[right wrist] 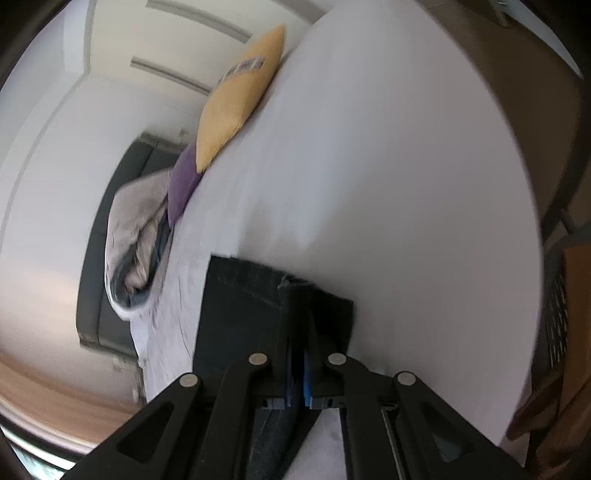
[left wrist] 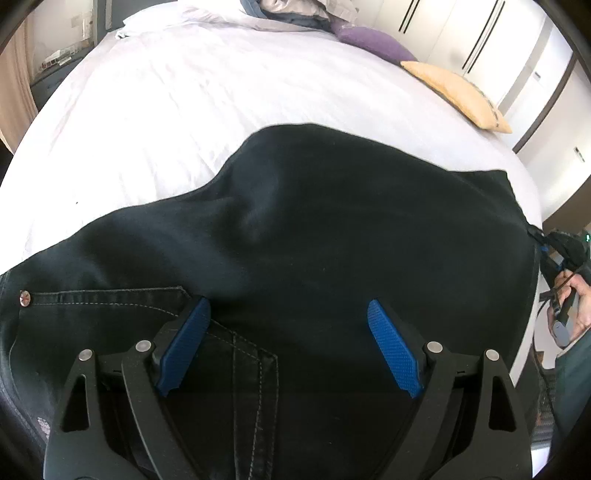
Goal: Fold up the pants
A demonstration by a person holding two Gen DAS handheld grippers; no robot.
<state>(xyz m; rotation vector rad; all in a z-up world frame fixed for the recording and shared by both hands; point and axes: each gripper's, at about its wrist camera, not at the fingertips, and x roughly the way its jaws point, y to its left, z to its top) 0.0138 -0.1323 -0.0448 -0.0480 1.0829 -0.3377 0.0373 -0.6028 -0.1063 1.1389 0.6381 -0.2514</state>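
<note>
Black jeans (left wrist: 314, 229) lie across the white bedsheet (left wrist: 184, 110); left gripper (left wrist: 288, 343) spread wide above them, right gripper (right wrist: 298, 354) clamped on their hem.

The left gripper (left wrist: 288, 328) hangs with jaws spread wide over black pants (left wrist: 332, 229) lying on the white bed (left wrist: 184, 110); yellow pillow (left wrist: 458, 94) at far right.

Bed (left wrist: 184, 110) covered by a white sheet, lightly creased. Dark pants (left wrist: 314, 229) lie spread on it directly beneath and ahead of the left claw (left wrist: 288, 343). Beyond the pants, to the claw's far right along the bed edge: yellow pillow (left wrist: 454, 92), purple pillow (left wrist: 373, 42), then a heap of bedding (left wrist: 291, 11).
</note>
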